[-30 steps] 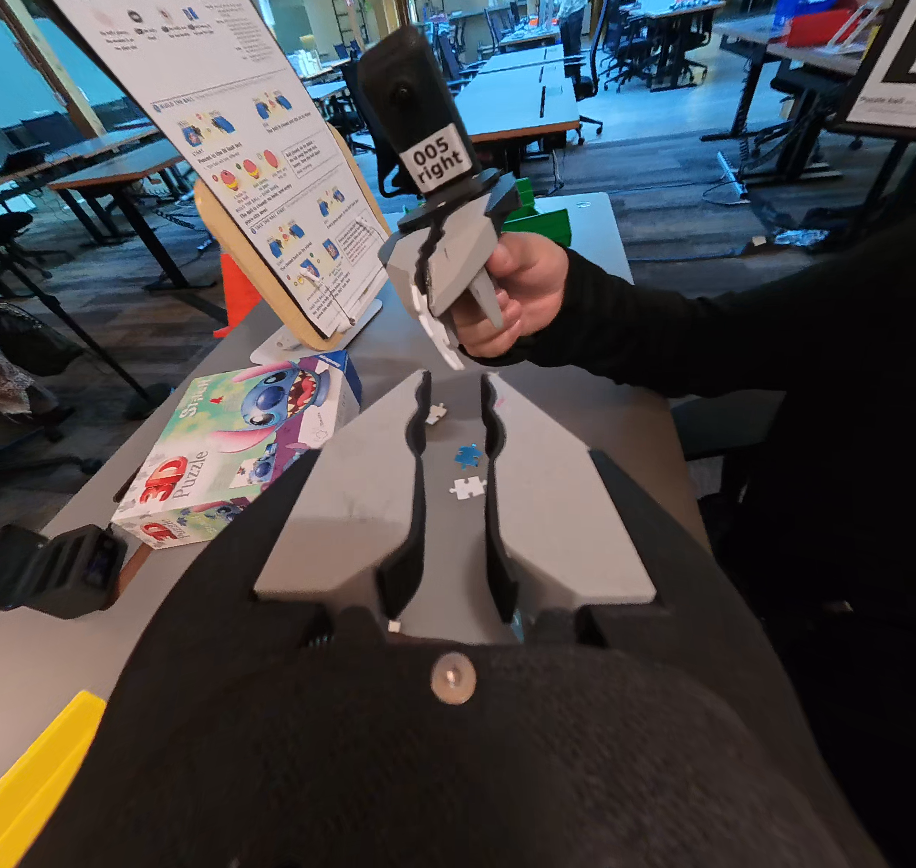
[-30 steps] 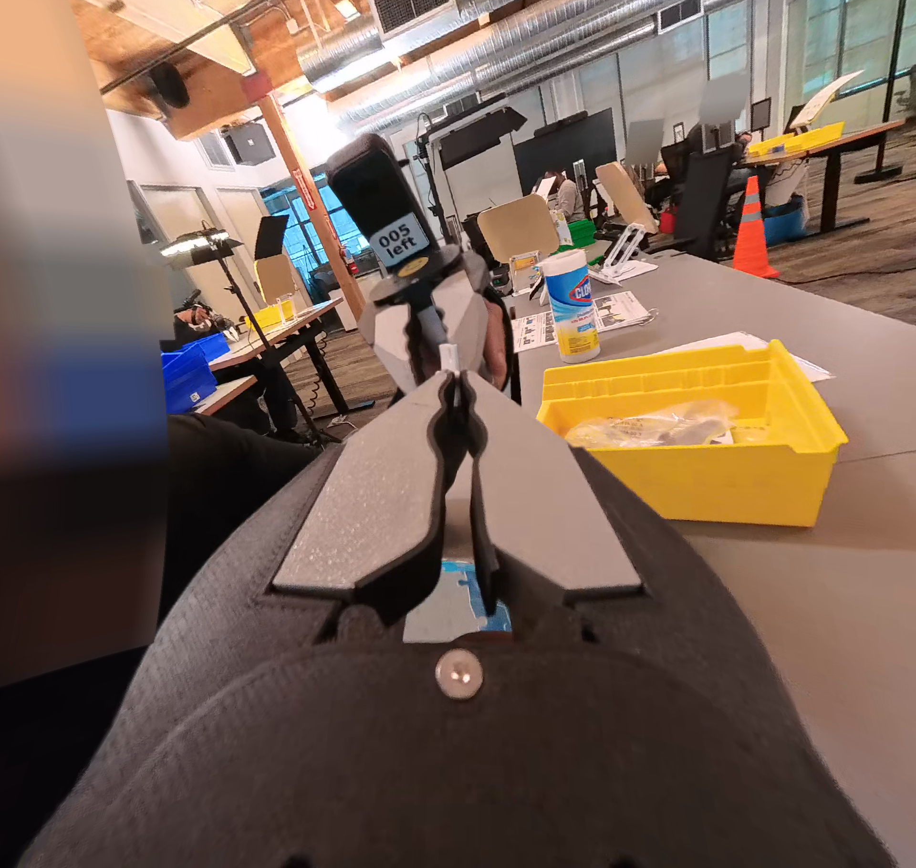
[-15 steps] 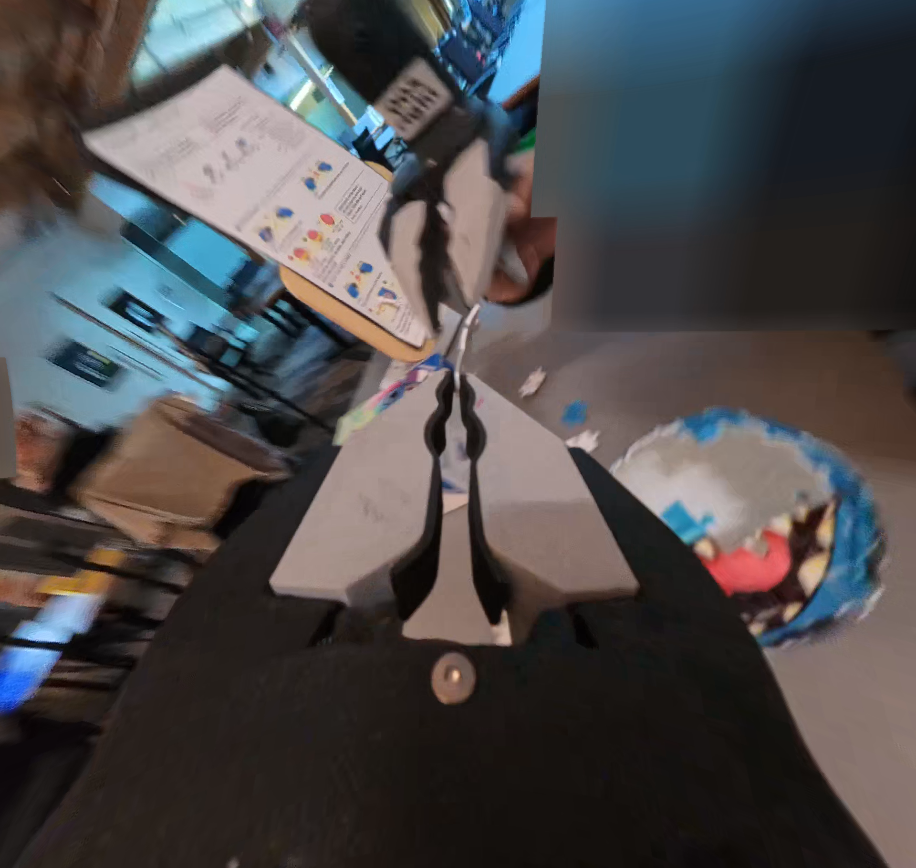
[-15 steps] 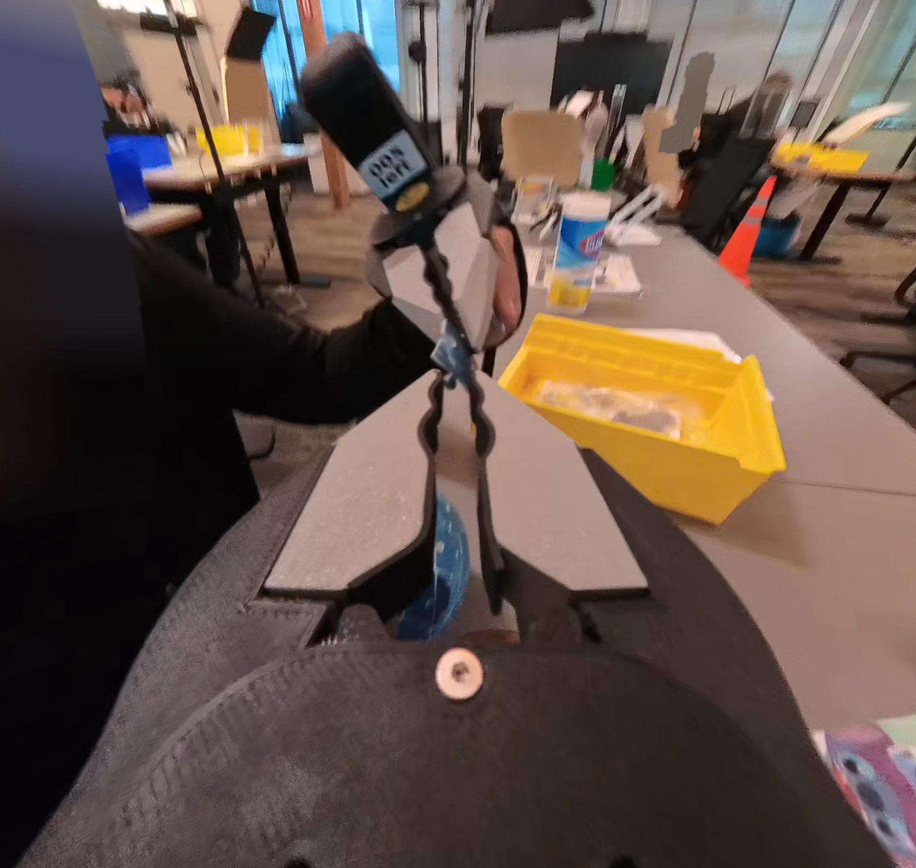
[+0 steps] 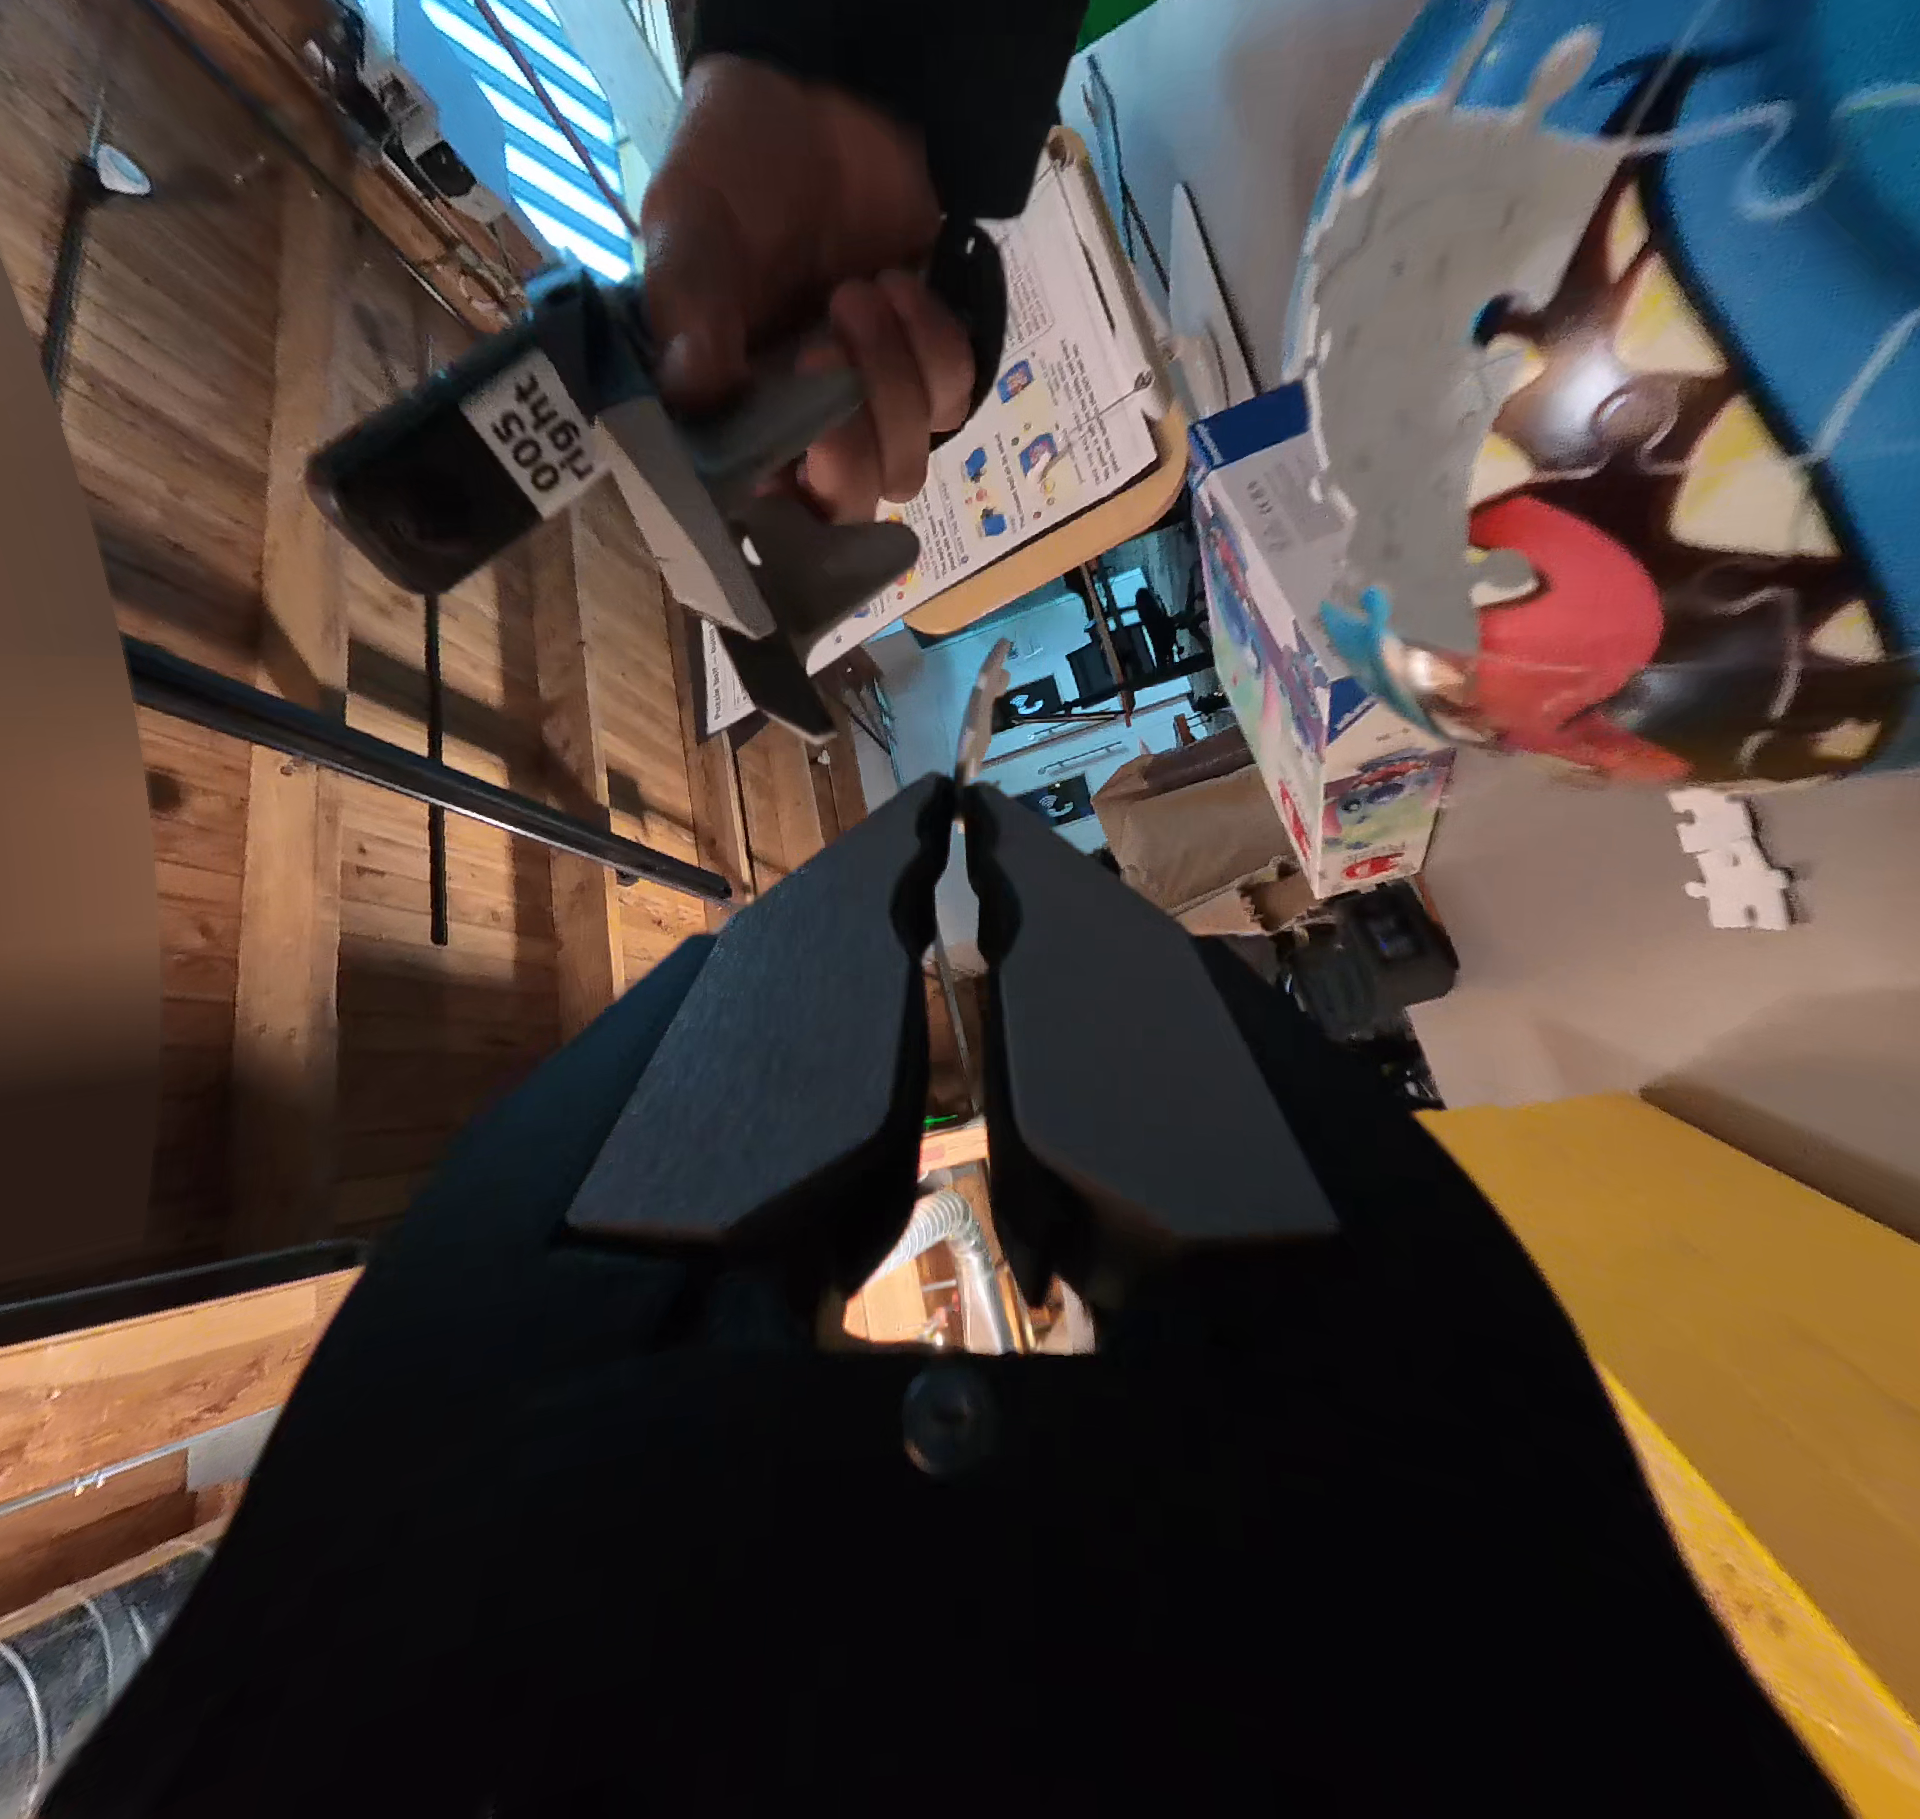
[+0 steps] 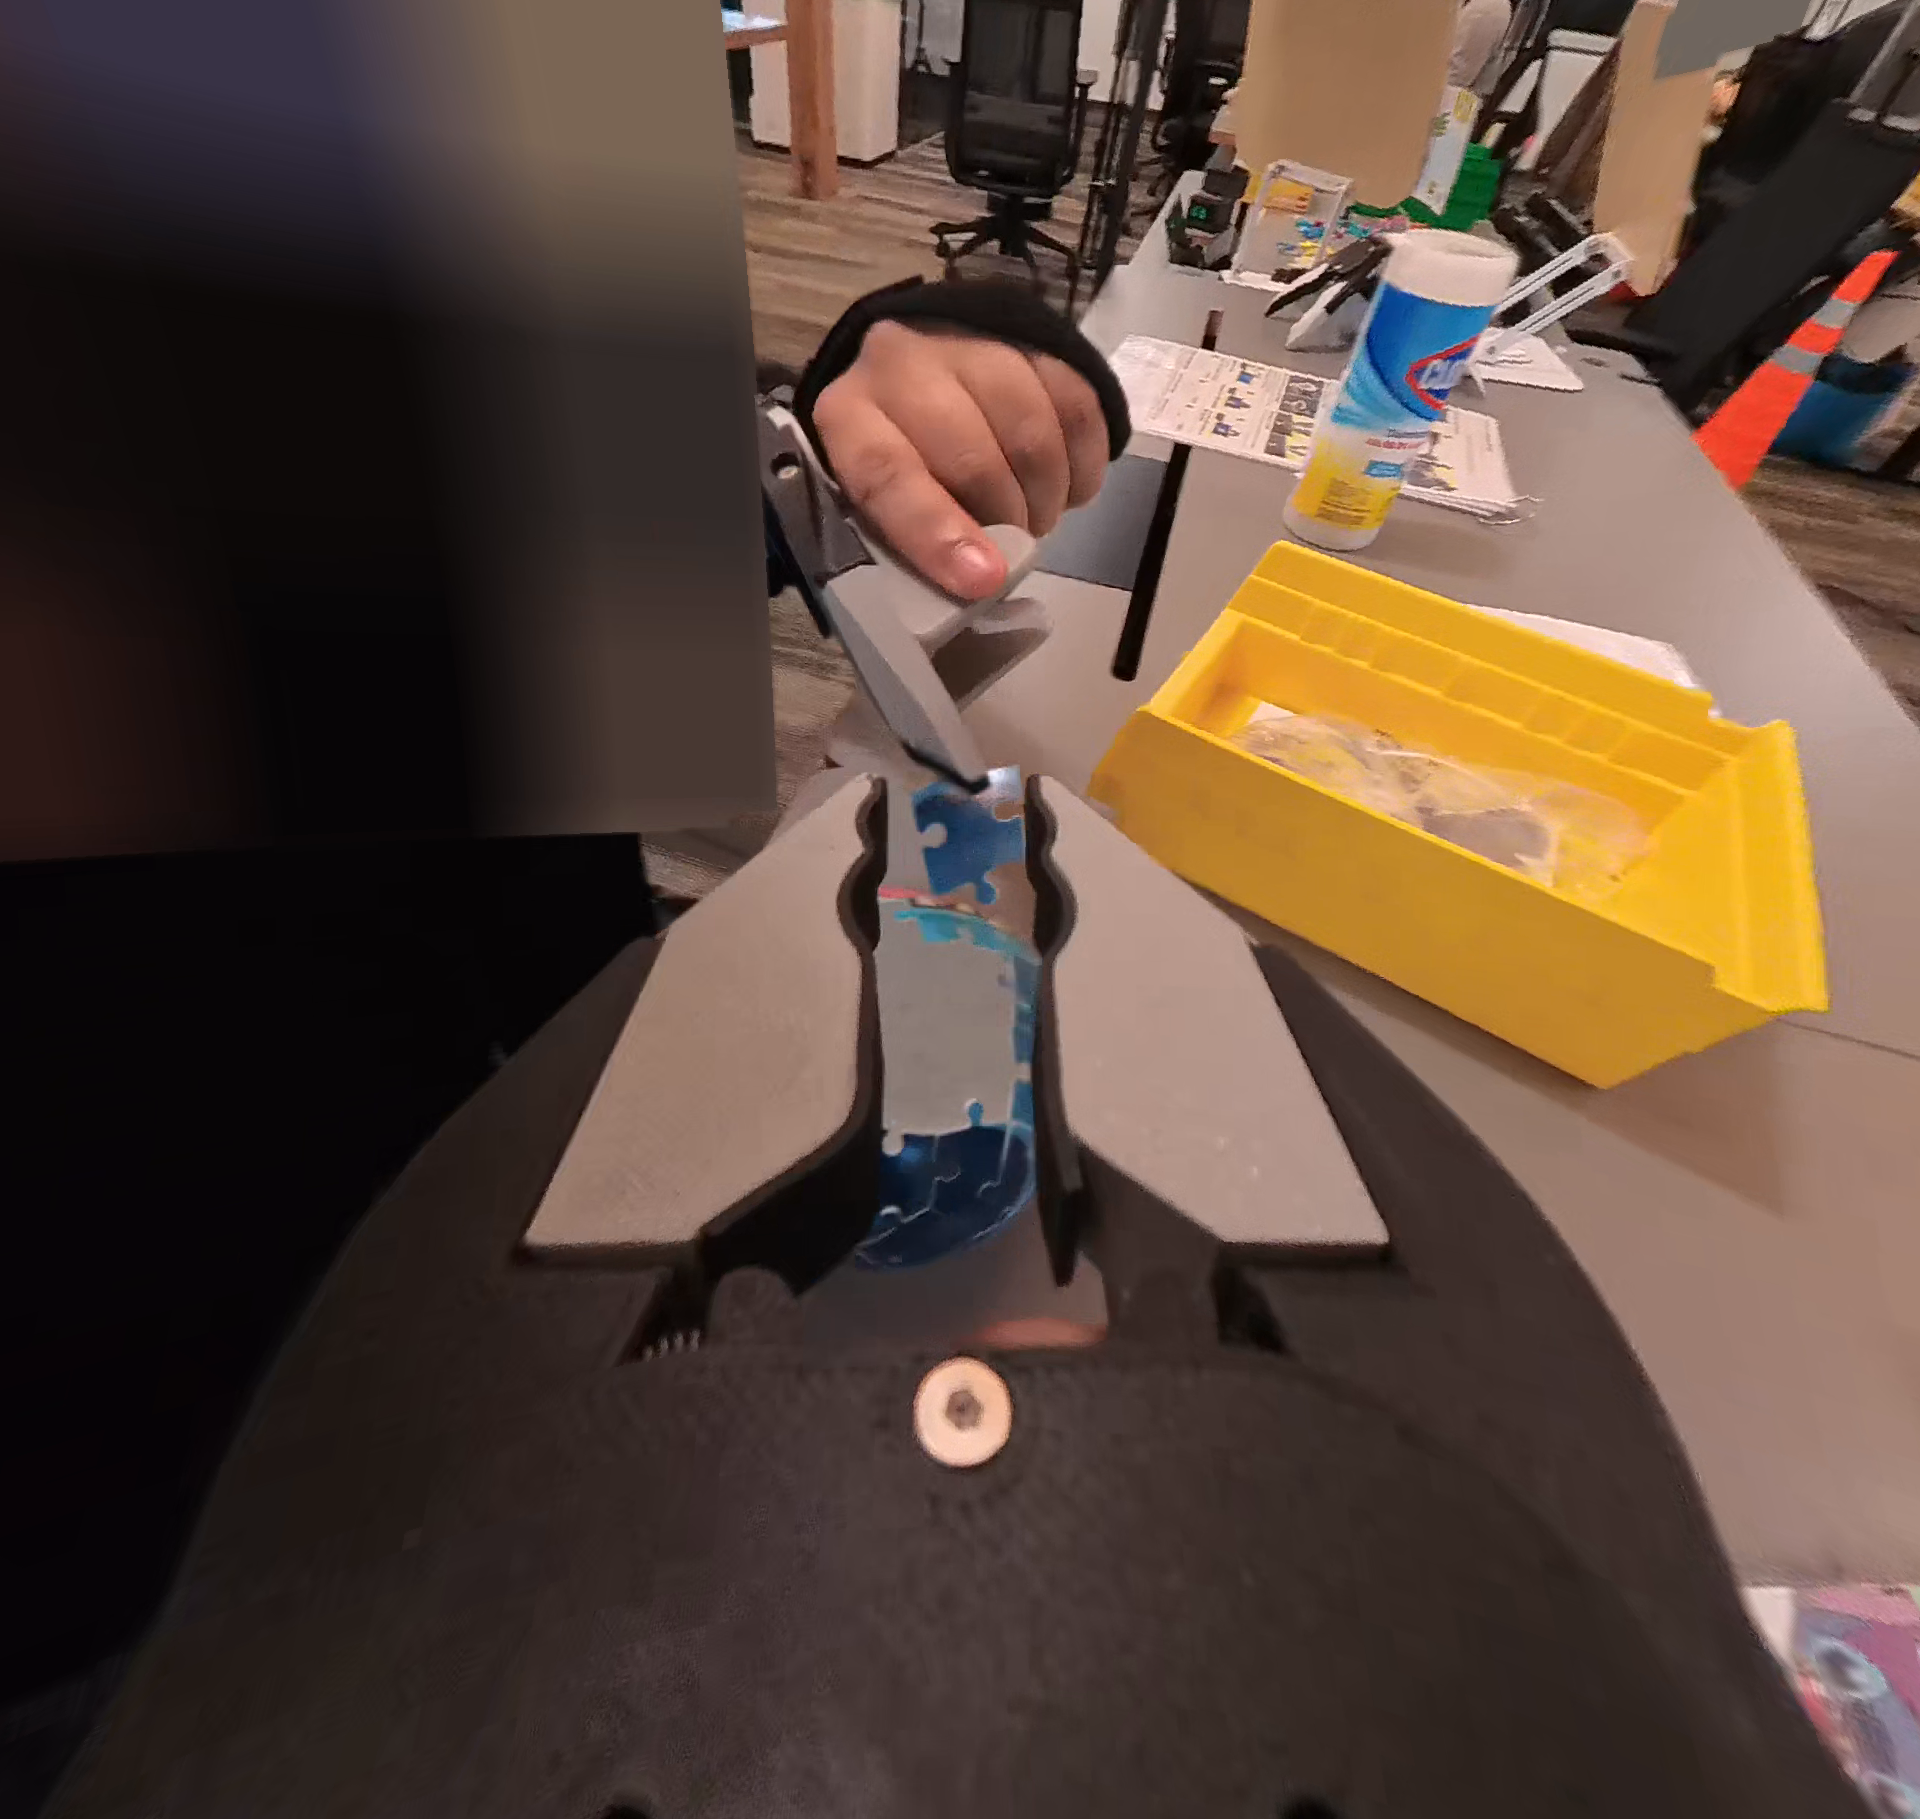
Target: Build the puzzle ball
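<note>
The left gripper [image 5: 961,793] is pressed together on a thin, curved blue-faced puzzle piece [image 5: 977,699], seen edge-on in the left wrist view and pinched at its lower end. The right gripper [image 6: 954,782] is spread, nothing held between its grey fingers [image 6: 769,990]; through that gap the blue piece [image 6: 961,850] is seen, with the left gripper's tip on it. Below and beyond lies the partly built puzzle ball [image 5: 1621,398], a blue open shell with a grey inside and a red-and-brown printed mouth, resting on the grey table [image 6: 1558,1250]. A loose white puzzle piece [image 5: 1730,876], a printed puzzle box [image 5: 1320,689] and a yellow plastic bin [image 6: 1455,834] are near it.

The step appears to be carrying the piece to the shell's open rim. It would be done well if the piece's curve were matched to the shell, the tabs lined up before pressing, and the shell steadied by the free gripper.
</note>
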`<act>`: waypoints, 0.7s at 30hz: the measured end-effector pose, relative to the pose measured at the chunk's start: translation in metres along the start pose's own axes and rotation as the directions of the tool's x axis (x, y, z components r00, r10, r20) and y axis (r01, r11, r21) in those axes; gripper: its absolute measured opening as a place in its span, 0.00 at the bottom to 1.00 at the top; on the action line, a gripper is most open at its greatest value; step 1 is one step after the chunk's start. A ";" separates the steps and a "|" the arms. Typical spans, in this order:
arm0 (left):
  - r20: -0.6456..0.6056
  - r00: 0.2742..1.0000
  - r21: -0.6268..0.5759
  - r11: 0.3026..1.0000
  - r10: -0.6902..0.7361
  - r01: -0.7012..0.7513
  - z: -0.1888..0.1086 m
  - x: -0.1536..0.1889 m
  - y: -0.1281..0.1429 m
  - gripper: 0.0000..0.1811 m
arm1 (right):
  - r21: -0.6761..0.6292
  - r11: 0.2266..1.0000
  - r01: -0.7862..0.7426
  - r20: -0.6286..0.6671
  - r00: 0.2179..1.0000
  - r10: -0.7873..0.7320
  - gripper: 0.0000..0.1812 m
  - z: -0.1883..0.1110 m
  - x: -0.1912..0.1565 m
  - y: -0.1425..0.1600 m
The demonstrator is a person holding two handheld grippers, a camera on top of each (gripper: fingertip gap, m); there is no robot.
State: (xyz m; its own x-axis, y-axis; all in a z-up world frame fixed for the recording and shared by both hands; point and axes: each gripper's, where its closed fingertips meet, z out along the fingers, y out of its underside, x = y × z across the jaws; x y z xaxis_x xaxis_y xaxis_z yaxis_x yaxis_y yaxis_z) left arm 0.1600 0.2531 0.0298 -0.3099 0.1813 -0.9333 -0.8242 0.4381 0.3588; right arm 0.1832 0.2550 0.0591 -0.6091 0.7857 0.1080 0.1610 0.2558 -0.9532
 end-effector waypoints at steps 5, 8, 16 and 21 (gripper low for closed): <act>0.031 0.999 -0.009 1.000 -0.015 0.015 0.003 -0.002 0.005 0.00 | -0.145 0.970 0.194 -0.156 0.964 -0.216 0.13 0.018 0.010 0.016; 0.047 0.997 0.014 0.998 -0.054 0.053 0.001 -0.004 0.002 0.00 | -0.199 0.945 0.260 -0.178 0.939 -0.296 0.15 0.026 0.010 0.022; 0.032 0.997 0.016 0.998 -0.067 0.067 -0.002 0.000 -0.003 0.00 | -0.247 0.924 0.293 -0.151 0.930 -0.335 0.12 0.032 0.005 0.032; -0.069 0.978 0.014 0.980 -0.195 0.197 0.000 0.018 -0.007 0.01 | -0.285 0.921 0.267 -0.121 0.943 -0.311 0.12 0.034 0.006 0.047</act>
State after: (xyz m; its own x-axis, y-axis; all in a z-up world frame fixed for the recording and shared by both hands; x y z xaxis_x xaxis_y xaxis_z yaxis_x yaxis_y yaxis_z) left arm 0.1606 0.2533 0.0105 -0.1747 0.0311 -0.9841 -0.8621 0.4779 0.1682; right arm 0.1606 0.2521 0.0053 -0.5299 0.7295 0.4325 0.2069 0.6058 -0.7682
